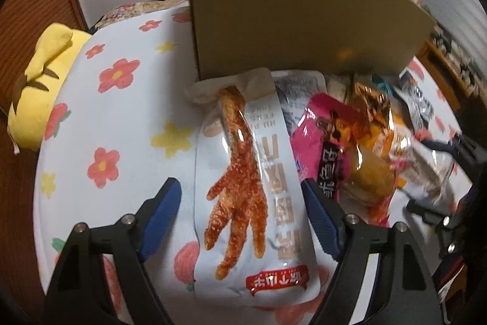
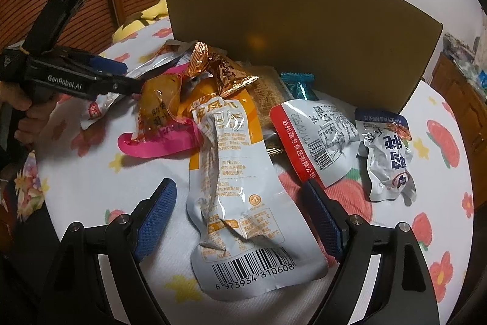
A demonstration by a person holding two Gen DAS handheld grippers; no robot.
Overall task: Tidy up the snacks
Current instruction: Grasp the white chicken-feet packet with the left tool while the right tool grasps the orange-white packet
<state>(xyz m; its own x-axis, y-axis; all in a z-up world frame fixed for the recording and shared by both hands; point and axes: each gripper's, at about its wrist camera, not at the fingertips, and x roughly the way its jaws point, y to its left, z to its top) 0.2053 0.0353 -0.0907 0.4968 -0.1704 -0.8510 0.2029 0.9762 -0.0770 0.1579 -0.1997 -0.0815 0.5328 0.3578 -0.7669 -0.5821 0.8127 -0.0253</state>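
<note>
The left tongs stand apart around a white chicken-foot pack; the pads do not touch it. The right tongs are wide around an orange-and-white pack without touching. Both packs lie on the flowered cloth on the surface. More snacks are piled in front of a brown cardboard box: a pink pack and a gold wrapper.

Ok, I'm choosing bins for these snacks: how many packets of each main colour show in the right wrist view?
White packets: 4
Pink packet: 1
Teal packet: 1
Copper foil wrappers: 2
Clear yellow packet: 1
Beige packet: 1
Total: 10 in view; the heap may hide more.
</note>
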